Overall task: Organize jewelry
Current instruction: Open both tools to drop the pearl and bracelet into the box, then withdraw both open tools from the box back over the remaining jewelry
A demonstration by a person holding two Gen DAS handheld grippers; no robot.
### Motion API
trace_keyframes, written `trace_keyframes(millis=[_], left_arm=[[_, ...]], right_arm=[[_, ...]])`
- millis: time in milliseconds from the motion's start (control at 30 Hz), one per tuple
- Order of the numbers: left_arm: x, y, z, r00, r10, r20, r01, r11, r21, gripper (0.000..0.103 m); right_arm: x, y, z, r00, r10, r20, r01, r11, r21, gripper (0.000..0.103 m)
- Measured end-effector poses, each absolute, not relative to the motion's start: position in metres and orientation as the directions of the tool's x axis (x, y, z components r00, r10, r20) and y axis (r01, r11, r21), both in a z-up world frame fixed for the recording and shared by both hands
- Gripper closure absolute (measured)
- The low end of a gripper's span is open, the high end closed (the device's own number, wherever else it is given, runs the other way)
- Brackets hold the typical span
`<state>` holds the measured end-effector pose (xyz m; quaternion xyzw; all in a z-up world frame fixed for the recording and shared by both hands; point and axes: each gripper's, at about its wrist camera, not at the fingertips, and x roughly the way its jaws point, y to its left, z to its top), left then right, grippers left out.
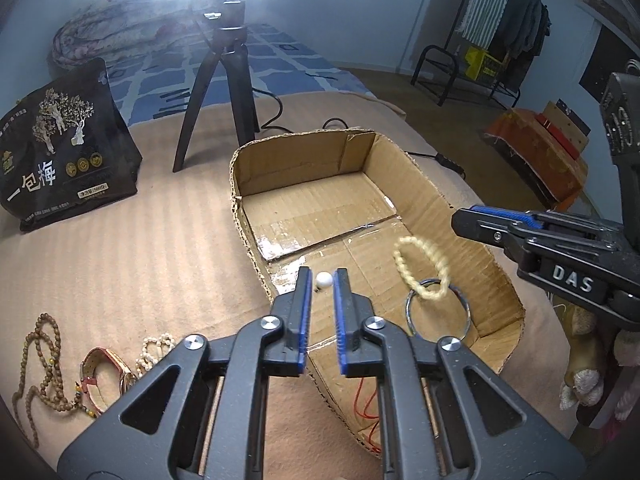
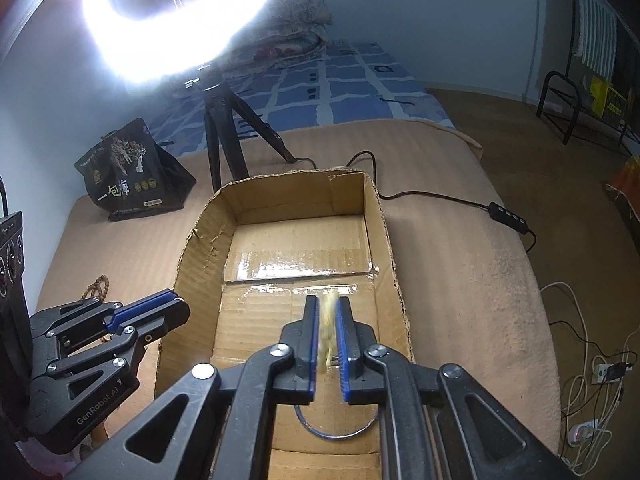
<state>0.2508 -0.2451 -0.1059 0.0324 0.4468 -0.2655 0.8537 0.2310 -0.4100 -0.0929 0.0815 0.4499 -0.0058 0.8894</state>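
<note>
Left wrist: your left gripper (image 1: 322,280) hangs over the cardboard box (image 1: 424,184), jaws slightly parted around a white bead (image 1: 323,279), not pressing it. Right wrist: your right gripper (image 2: 328,322), jaws likewise parted, has the yellow bracelet (image 2: 328,328) loose between them, above the box floor, long axis along the fingers.

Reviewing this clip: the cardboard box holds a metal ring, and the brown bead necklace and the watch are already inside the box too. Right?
Not quite. The metal ring does lie in the cardboard box, but the brown bead necklace and the watch are still outside it, on the tan blanket to the box's left. The left wrist view shows this.
</note>
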Motion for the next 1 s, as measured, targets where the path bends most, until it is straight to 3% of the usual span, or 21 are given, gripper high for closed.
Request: trace_keyframes(millis=[67, 100, 133, 267, 500, 1000], left_arm=[[0.25, -0.244, -0.105, 0.467, -0.423, -0.777, 0.478, 0.859, -0.18, 0.068], [0.249, -0.242, -0.105, 0.474, -0.422, -0.773, 0.477, 0.861, -0.178, 0.066], [0.249, -0.242, -0.104, 0.475, -0.421, -0.773, 0.477, 0.861, -0.176, 0.066], [0.247, -0.237, -0.101, 0.479, -0.415, -0.773, 0.472, 0.865, -0.171, 0.066], [0.237, -0.228, -0.093, 0.492, -0.41, -0.767, 0.47, 0.868, -0.162, 0.066], [0.212, -0.186, -0.063, 0.527, -0.394, -0.753, 0.441, 0.884, -0.154, 0.065]], right_arm=[[0.23, -0.41, -0.092, 0.601, 0.056, -0.797, 0.088, 0.987, 0.136, 0.072], [0.229, -0.41, -0.091, 0.6, 0.056, -0.798, 0.089, 0.987, 0.135, 0.071], [0.229, -0.41, -0.091, 0.6, 0.053, -0.798, 0.091, 0.987, 0.134, 0.071], [0.225, -0.411, -0.088, 0.611, 0.031, -0.791, 0.11, 0.986, 0.124, 0.047], [0.216, -0.41, -0.077, 0.639, 0.019, -0.769, 0.131, 0.982, 0.134, 0.029], [0.186, -0.388, -0.048, 0.702, 0.001, -0.712, 0.151, 0.977, 0.15, 0.009]])
